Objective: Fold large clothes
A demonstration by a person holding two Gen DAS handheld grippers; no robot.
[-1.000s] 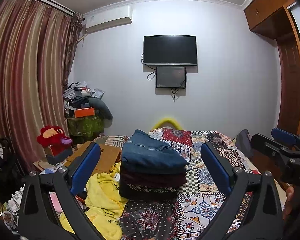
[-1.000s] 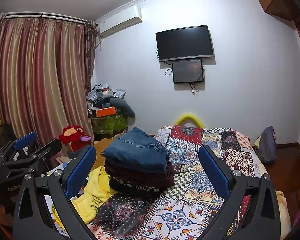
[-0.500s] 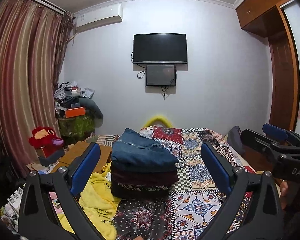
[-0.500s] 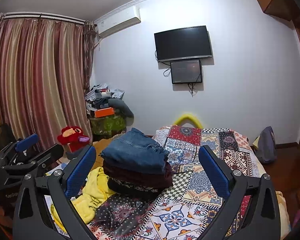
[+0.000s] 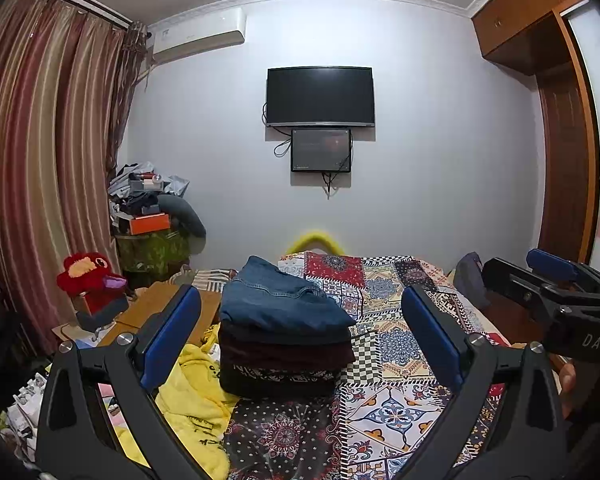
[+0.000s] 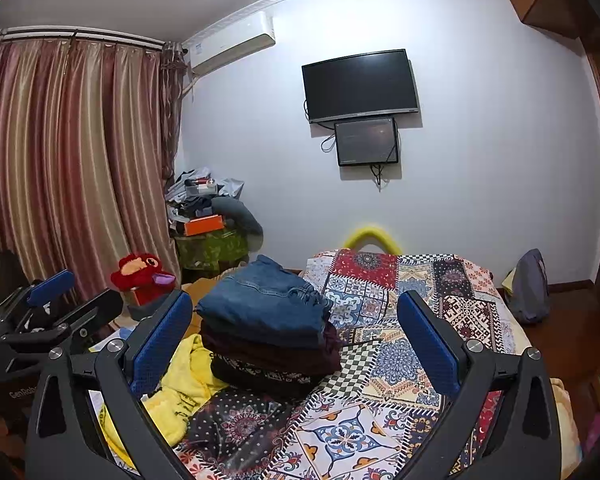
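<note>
- Patterned patchwork bedding covers the bed [image 5: 396, 412], which fills the near foreground of a white-walled bedroom.
- Left tool [image 5: 300, 340] hovers above the near end of the bed with its blue-padded jaws spread wide and nothing between them.
- Right tool [image 6: 294, 338] hangs likewise over the bed, jaws wide apart and empty; in the left wrist view it shows at the right edge [image 5: 548, 284].
- Crumpled yellow garment [image 5: 196, 408] lies at the bed's left edge, just beside the stack.
- Stack of folded clothes [image 5: 280, 344] sits near the left side of the bed, a dark patterned piece at the bottom, maroon above it, folded jeans [image 5: 276, 300] on top.
- Red plush toy [image 5: 88, 276] sits off the bed's left side, before the striped curtains [image 5: 48, 152].
- Dark bag [image 6: 530, 286] stands off the far right corner.
- Black television [image 5: 320, 96] hangs on the far wall with a smaller screen [image 5: 321, 150] below it.
</note>
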